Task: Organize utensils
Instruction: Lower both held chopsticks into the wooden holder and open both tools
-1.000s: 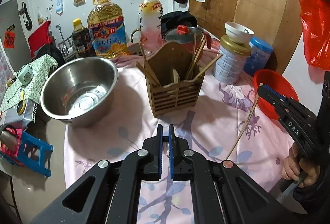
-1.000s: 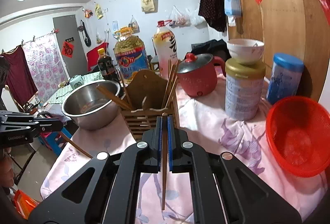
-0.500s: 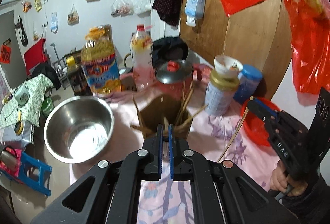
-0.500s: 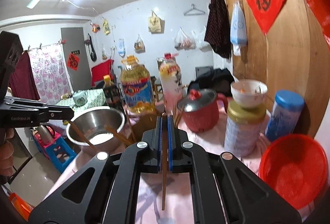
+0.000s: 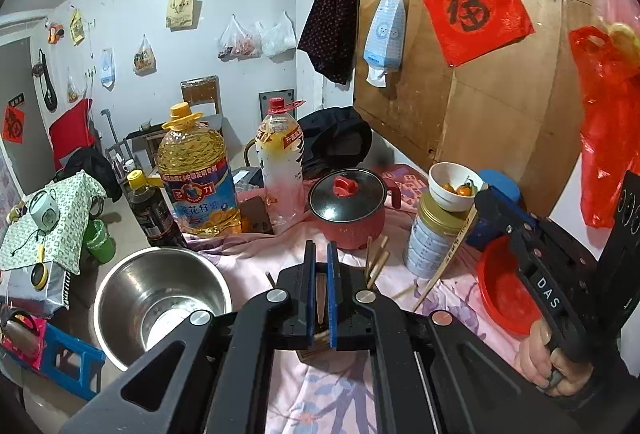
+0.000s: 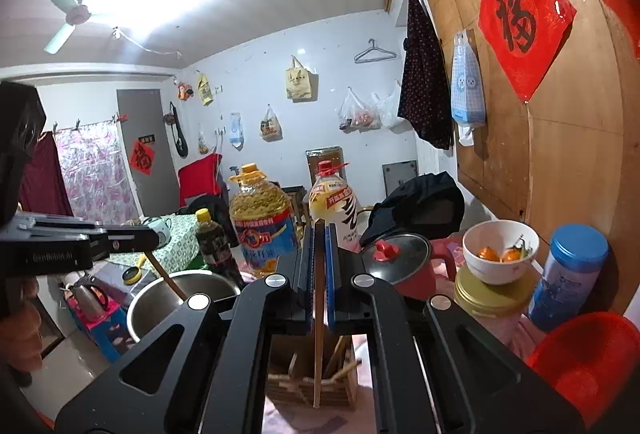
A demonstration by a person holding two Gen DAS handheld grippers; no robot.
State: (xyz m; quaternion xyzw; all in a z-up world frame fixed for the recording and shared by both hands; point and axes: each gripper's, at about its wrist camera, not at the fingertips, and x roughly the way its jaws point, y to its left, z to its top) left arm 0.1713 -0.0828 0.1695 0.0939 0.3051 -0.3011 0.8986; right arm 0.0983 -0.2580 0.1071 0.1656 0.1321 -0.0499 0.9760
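The right gripper [image 6: 319,266] has its jaws pressed tight on a long thin wooden chopstick [image 6: 318,334]. The stick hangs straight down, and its tip sits at the brown slatted wooden utensil holder [image 6: 308,374] at 6 o'clock in the right wrist view. The left gripper [image 5: 320,274] also squeezes a chopstick [image 6: 166,276], seen at 9 o'clock slanting over the shiny round steel bowl [image 5: 160,298]. More chopsticks [image 5: 376,260] poke up from the holder. A red pot with a black lid [image 5: 348,210] stands behind it at 12 o'clock.
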